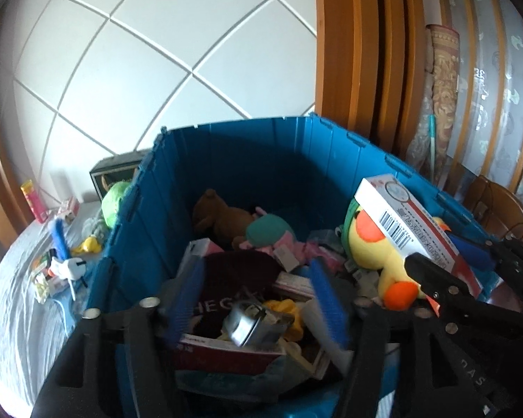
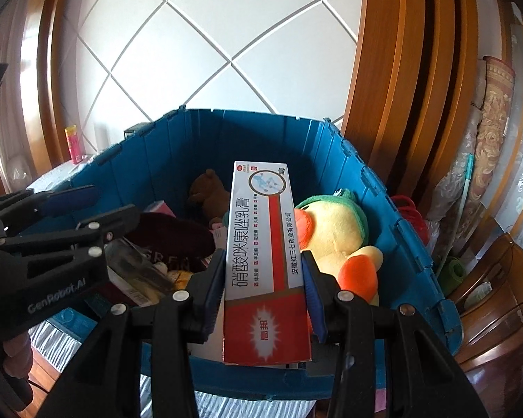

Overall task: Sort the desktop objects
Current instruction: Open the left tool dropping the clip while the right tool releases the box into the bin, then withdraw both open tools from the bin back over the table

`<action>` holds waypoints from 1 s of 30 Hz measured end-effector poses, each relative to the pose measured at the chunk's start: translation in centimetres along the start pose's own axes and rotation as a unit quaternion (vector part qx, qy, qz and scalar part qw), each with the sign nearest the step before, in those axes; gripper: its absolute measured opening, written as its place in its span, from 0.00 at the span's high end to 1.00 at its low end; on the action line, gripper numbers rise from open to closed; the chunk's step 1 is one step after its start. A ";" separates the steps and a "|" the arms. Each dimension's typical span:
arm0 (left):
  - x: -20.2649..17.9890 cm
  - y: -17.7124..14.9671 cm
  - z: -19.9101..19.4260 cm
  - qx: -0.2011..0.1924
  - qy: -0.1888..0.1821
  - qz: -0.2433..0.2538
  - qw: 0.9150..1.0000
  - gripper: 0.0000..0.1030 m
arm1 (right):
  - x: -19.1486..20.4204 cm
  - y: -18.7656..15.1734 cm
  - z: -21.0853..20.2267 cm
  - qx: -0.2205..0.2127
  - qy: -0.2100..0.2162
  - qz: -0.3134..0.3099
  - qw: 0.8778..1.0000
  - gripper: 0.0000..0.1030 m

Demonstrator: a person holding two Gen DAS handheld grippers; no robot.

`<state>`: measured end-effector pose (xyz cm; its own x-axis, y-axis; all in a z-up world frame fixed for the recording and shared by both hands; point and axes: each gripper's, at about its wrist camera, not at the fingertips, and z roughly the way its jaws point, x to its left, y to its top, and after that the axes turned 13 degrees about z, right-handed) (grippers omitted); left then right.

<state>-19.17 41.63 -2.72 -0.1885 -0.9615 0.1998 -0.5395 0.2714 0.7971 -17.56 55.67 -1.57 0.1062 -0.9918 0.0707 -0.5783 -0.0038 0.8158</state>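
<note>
I have the red-and-white ointment carton [image 2: 266, 261] clamped between my right gripper's [image 2: 265, 294] blue pads, gripped near its red end, its long axis running straight ahead of me and out over the blue crate [image 2: 177, 146]. It hangs above the contents, not resting on them as far as I can tell. Just ahead and to the right of my fingers lies the yellow duck plush [image 2: 334, 240]; ahead to the left is a dark maroon cloth item [image 2: 171, 240], and further ahead, near the far wall, a brown teddy [image 2: 207, 191].

My left gripper [image 1: 258, 299] sits to the left with its pads apart, holding nothing, over a shiny metal piece [image 1: 251, 324] in the pile.

Whether this carton is going into the crate or coming out, I cannot settle from here. Either way I judge the grip should stay square on the long sides, since thin card can crush or pivot.

For room: the crate's right wall [image 2: 394, 209] is close beside the duck, so sideways travel right is tight. The near rim runs below my fingers. Upward is free. Left is crowded by my other tool. Outside the crate's left wall, the bedsheet [image 1: 24, 278] carries small loose items.
</note>
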 end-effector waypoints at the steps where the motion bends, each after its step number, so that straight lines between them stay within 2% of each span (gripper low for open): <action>1: 0.0 0.0 -0.3 -0.004 0.004 0.001 1.000 0.27 | 0.0 0.1 -0.3 -0.003 0.001 0.000 1.000 0.60; 5: 0.2 -0.1 -1.5 -0.013 0.007 -0.001 1.000 0.23 | 0.0 0.4 -1.6 -0.020 -0.002 0.001 1.000 0.59; 6: 0.3 -0.1 -1.7 -0.015 0.006 -0.002 1.000 0.21 | 0.0 0.5 -1.8 -0.023 -0.003 0.002 1.000 0.51; 7: 0.3 -0.2 -2.0 -0.016 0.006 -0.003 1.000 0.21 | -0.1 0.6 -2.1 -0.027 -0.003 0.004 1.000 0.36; 9: 0.4 -0.4 -2.6 -0.019 0.006 -0.002 1.000 0.21 | -0.2 0.6 -2.8 -0.035 -0.002 0.008 0.999 0.21; 15: 0.4 -1.0 -3.7 -0.017 0.003 -0.001 1.000 0.19 | -0.4 0.3 -4.3 -0.046 -0.004 0.019 0.999 0.19; 18: 0.5 -1.3 -4.1 -0.015 0.003 -0.002 1.000 0.16 | -0.4 -0.1 -4.8 -0.048 -0.012 0.024 0.999 0.00; 21: 0.6 -1.7 -4.7 -0.015 -0.001 -0.002 1.000 0.11 | -0.7 -0.5 -5.5 -0.046 -0.019 0.027 0.998 0.00; 23: 0.5 -2.0 -5.2 -0.019 -0.002 -0.001 1.000 0.04 | -0.9 -0.7 -6.1 -0.048 -0.021 0.030 0.998 0.00; 30: 0.5 -2.5 -6.1 -0.022 -0.002 0.000 1.000 0.02 | -1.1 -1.7 -6.7 -0.039 -0.024 0.036 0.998 0.00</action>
<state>-12.87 40.24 -1.16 -0.1918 -0.9613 0.1979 -0.5024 0.2694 0.8216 -11.29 57.67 0.83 0.0259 -0.9941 0.1049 -0.5187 0.0763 0.8515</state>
